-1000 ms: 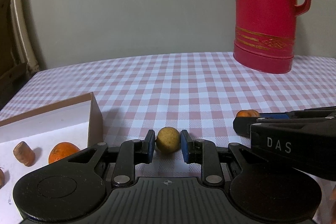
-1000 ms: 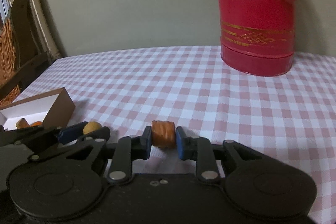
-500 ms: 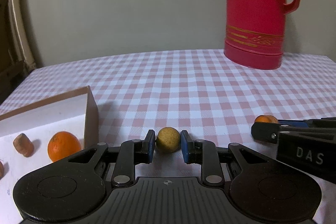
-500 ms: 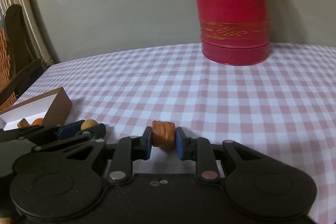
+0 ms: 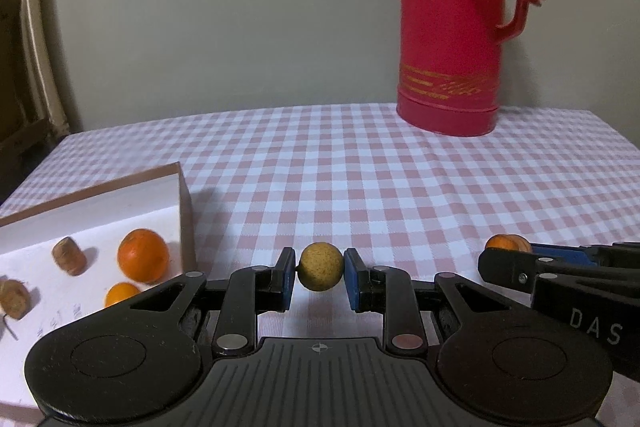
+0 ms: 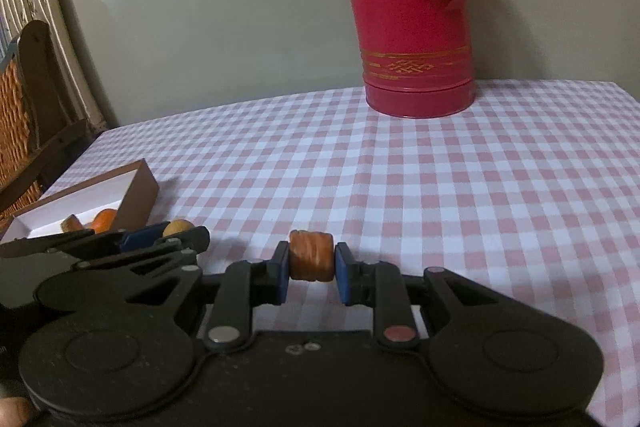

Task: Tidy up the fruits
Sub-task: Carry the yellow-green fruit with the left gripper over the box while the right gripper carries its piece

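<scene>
Gripping yellow fruit [image 5: 321, 266], left tool [image 5: 320, 281].

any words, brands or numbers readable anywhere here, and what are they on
"DAS": white letters on the black body of the right tongs, seen at the right edge of the left wrist view.
Gold band on the red thermos flask: only a woven ornament and stripes, no lettering.
Small dark marks on the white floor of the box near the oranges: too small and blurred to read.
Nothing else carries text.
</scene>
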### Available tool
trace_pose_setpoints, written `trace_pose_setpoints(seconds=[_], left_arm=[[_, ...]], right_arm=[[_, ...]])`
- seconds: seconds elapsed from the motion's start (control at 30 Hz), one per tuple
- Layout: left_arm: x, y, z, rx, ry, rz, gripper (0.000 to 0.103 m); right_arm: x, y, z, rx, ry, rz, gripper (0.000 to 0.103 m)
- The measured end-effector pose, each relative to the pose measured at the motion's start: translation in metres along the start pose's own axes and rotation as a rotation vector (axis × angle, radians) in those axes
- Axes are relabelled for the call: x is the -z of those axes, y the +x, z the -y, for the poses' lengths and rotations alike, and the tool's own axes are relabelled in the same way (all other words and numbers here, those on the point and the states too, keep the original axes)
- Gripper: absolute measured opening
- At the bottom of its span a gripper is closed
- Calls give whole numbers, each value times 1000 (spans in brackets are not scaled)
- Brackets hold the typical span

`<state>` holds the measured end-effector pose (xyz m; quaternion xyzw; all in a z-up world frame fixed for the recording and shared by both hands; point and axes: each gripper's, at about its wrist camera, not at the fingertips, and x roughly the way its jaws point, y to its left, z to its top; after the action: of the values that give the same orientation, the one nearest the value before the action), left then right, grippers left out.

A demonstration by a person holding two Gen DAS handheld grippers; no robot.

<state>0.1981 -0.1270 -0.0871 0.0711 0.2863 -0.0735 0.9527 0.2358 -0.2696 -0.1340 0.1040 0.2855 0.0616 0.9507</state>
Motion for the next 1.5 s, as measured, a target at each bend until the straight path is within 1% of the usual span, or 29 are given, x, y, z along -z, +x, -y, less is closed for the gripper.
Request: trace_pose_setpoints(seconds=[0.2,0.37,0.57,0.8,1.03,1.2,1.5], left_arm=[[4,-37,-14,1,-17,27,26],[9,-67,-38,-20,-38,50,26],[15,-95,-73,-69,-71,78,26],[21,-118,-115,-130,-116,97,26],[27,-129,-154,-190,-156,112,26],[29,-132,-178,-225,-179,122,26],[32,-120,-211,-272,-215,105,26]], right_arm=[[3,-29,-20,-24,-12,37,14],[5,-52,-44,-66,-40,71,14],[8,-64,-82,-130,-85,91,14],[8,-72,-127,-203,-140,111,14],[5,-70,-167,-256,-191,127,14],[4,-65,-187,-278,-218,134,14],[-3,-48,-211,-292,-243,128,14]])
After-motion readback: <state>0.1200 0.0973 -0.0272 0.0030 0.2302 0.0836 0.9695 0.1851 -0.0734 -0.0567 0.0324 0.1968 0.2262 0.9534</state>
